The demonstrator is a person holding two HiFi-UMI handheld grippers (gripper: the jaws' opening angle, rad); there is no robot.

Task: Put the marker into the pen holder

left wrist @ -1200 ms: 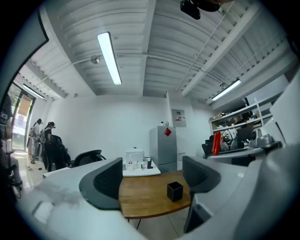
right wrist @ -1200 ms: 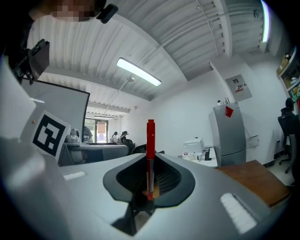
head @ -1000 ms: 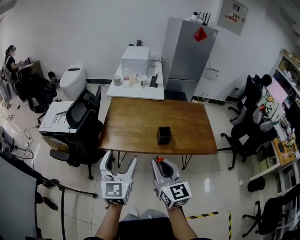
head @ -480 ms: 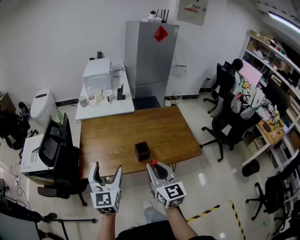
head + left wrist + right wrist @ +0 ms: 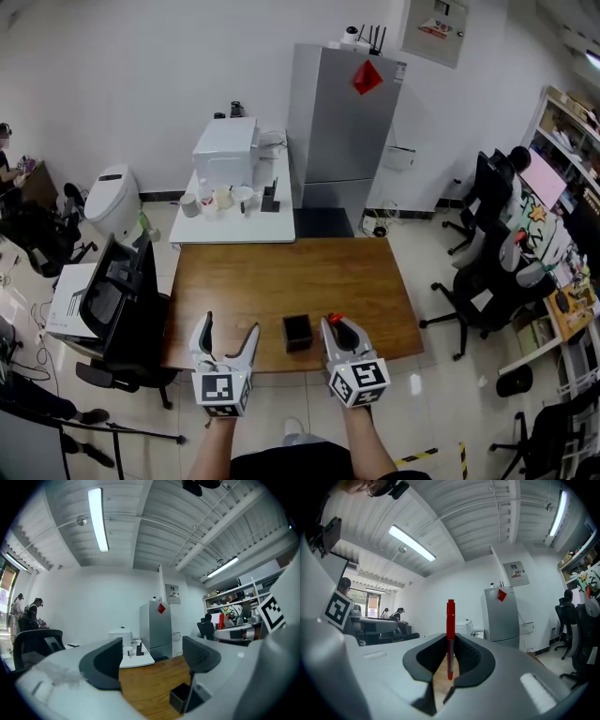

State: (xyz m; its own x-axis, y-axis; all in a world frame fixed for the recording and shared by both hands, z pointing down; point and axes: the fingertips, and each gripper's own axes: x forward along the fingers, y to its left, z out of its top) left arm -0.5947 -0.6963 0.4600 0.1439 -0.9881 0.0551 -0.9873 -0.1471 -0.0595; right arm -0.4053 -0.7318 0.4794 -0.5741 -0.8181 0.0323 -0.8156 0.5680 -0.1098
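While we hold both claws at the near edge of the worktop (image 5: 281, 281), the left claw (image 5: 229, 326) sits left of the black pen holder (image 5: 297, 332), its jaws wide apart with nothing between them. Just right of the pen holder, the right claw (image 5: 338, 325) is clamped on the red marker (image 5: 450, 620), which stands upright.

I stand in an office: swivel chairs (image 5: 117, 305) at cluttered desks (image 5: 564, 323), a wooden bench (image 5: 272, 281), a fridge (image 5: 342, 122), shelves (image 5: 572, 122), strip lights (image 5: 96, 520) overhead.
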